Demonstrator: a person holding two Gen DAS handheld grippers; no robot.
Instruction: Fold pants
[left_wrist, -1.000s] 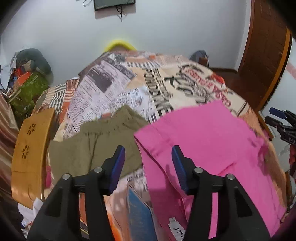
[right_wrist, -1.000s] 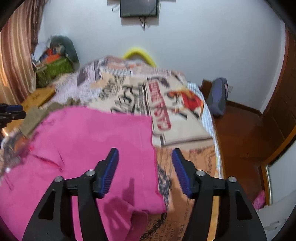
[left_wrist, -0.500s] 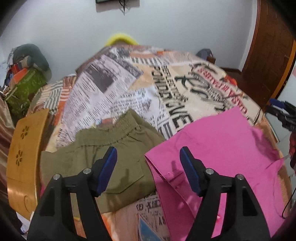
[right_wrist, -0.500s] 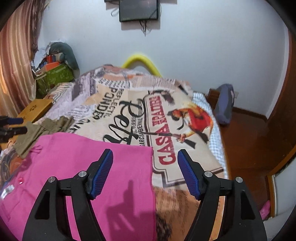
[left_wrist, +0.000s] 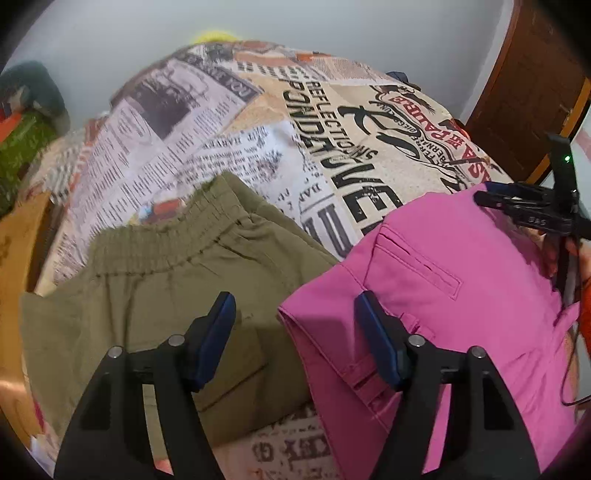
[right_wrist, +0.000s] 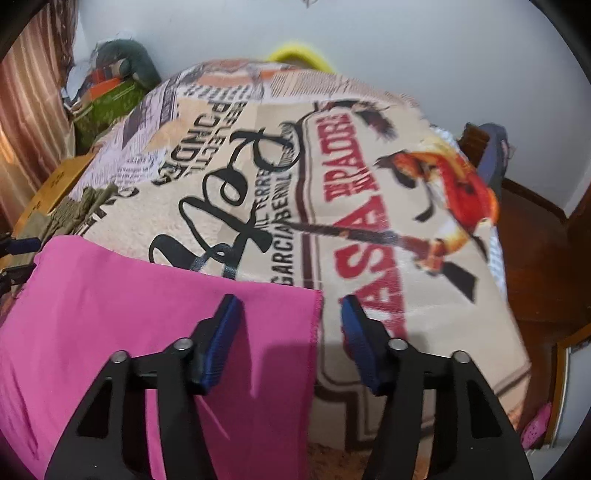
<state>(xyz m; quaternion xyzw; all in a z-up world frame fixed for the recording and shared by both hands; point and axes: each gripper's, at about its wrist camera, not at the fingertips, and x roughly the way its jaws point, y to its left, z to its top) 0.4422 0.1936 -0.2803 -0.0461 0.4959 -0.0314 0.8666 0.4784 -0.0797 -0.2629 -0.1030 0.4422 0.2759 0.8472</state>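
Left wrist view: left gripper (left_wrist: 293, 325) wide open, empty, above waist edge of flat pink cotton pants (left_wrist: 443, 295) on newspaper-print bedspread (left_wrist: 258, 129), beside olive elastic-waist shorts (left_wrist: 155, 288). Right gripper (right_wrist: 290, 332) open, empty, straddling hem corner. Probably pre-grasp; next: lower, pinch both edges.

My left gripper (left_wrist: 293, 325) is matt black plastic, its fingers (left_wrist: 216, 332) faced with ribbed blue rubbery pads and pinned with small shiny metal rivets. My right gripper (right_wrist: 290, 328) is built the same. The pink pants (left_wrist: 443, 295) are smooth, matt woven cloth with neat stitched seams. The olive shorts (left_wrist: 159, 288) look softer and duller, gathered at the waistband. The bedspread (right_wrist: 332, 206) is printed cloth with a slightly grainy weave. The door (left_wrist: 524, 85) is dark wood.
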